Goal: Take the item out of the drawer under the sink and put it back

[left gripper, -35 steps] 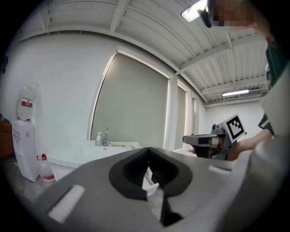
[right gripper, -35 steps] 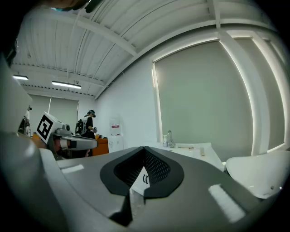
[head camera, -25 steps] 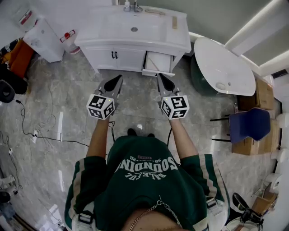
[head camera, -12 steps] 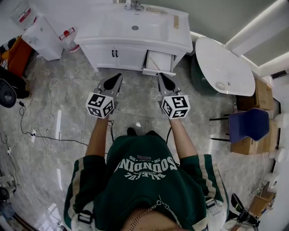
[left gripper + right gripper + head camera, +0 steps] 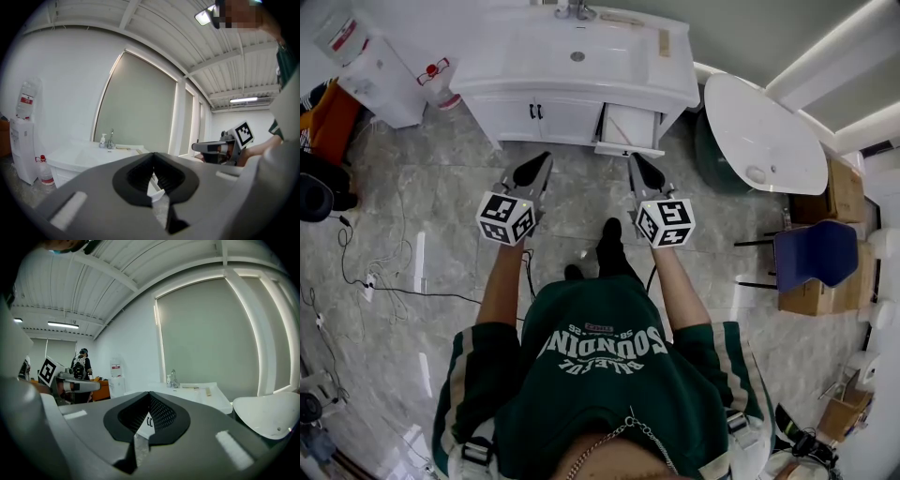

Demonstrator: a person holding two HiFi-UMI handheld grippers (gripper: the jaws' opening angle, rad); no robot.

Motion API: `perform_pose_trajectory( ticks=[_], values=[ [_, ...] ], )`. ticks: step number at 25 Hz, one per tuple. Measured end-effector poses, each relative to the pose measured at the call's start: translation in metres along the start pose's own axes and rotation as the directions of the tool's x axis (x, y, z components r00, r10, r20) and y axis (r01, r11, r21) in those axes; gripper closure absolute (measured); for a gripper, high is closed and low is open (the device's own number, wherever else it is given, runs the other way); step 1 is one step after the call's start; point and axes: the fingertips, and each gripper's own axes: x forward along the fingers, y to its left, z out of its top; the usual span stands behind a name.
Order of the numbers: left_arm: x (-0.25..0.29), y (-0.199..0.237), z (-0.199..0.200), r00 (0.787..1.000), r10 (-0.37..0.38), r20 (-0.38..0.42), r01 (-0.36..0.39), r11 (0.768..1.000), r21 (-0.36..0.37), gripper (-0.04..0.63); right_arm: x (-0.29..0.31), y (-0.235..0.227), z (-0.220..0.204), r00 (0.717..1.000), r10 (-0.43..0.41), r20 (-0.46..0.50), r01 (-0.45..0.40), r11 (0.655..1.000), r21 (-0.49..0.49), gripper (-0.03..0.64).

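**While the drawer gapes, both tongs hang empty**

Though the white drawer (image 5: 630, 125) under the white sink cabinet (image 5: 511, 52) stands pulled out, nothing is lifted: taking out and returning both remain. Grey left tongs (image 5: 546, 159) and right tongs (image 5: 633, 159) are pinched together, holding nothing. No item shows inside; the drawer sits ahead of the right tongs, apart.

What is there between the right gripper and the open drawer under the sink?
Nothing. In the head view, only a short stretch of bare floor lies between the right gripper and the drawer.
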Motion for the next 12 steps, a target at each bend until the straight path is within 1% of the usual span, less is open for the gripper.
perform_pose_trajectory(
  ticks=[6,12],
  values=[
    [0.014,0.014,-0.002,1.000,0.010,-0.004,-0.010,1.000,-0.007,0.546,0.022,-0.010,-0.003,1.000,0.010,-0.011,-0.010,1.000,0.008,0.614],
    [0.035,0.042,-0.002,1.000,0.023,-0.020,-0.023,1.000,-0.010,0.546,0.061,-0.021,-0.001,1.000,0.022,-0.013,-0.022,1.000,0.019,0.615]
  ],
)
